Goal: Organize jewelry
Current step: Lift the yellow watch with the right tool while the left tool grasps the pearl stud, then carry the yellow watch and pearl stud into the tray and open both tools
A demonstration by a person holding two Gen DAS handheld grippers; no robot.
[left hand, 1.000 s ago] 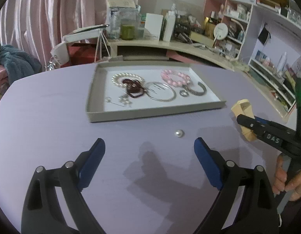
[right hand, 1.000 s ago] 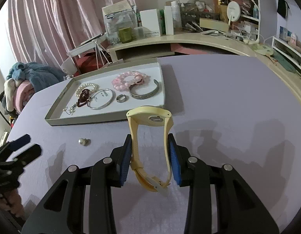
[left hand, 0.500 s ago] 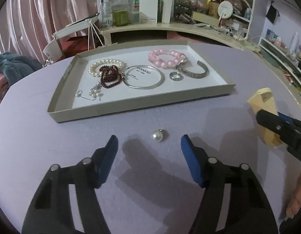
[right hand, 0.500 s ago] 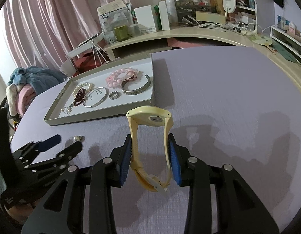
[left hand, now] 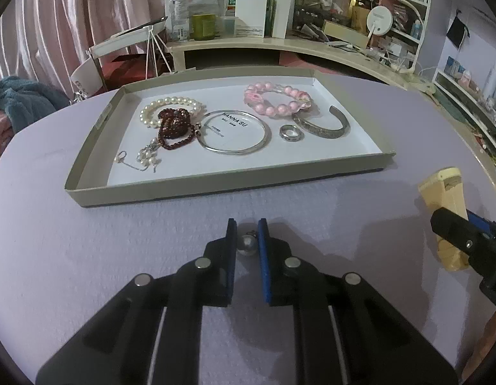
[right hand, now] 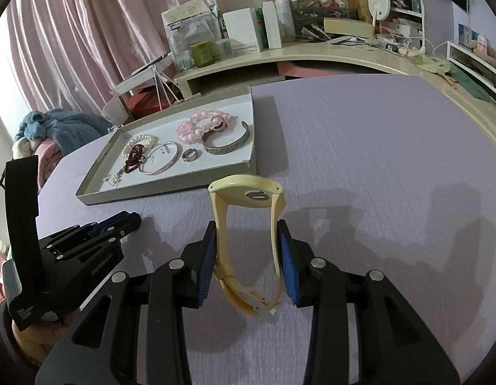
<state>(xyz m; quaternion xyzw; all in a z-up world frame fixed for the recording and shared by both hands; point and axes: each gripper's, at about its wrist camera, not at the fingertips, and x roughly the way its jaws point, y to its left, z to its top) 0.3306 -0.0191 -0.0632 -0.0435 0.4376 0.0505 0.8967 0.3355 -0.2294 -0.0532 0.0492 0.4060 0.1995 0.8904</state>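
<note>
Left gripper (left hand: pixel 247 234): closed to a narrow gap around the pearl (left hand: pixel 246 245), low centre of the left view; contact with the pads could not be made out, though the pearl sat squarely between them.
Pearl: on the purple table (left hand: pixel 87 256), just below the tray's near wall; its small metal cap barely showed.
Right gripper (right hand: pixel 247 250): clamped on the watch (right hand: pixel 248 224), one pad against each strap, bottom centre of the right view.
Watch: pale yellow, face tilted away, so the dial was hidden; the buckle end hung low between the fingers.
Left gripper in the right view (right hand: pixel 119 224): lower left, side-on, tips hiding the pearl.
Tray (left hand: pixel 216 183): shallow cardboard, mid-frame in the left view.
Tray contents: pearl bracelet (left hand: pixel 171 109) and dark red beads (left hand: pixel 175 126) overlapping; bangle (left hand: pixel 236 131); ring (left hand: pixel 291 133); cuff (left hand: pixel 325 126); pink beads (left hand: pixel 277 99); a small tangled chain piece (left hand: pixel 142 160), too fine to identify.
Shelf (left hand: pixel 280 43): upper frame, cluttered with boxes and bottles, labels unreadable.
</note>
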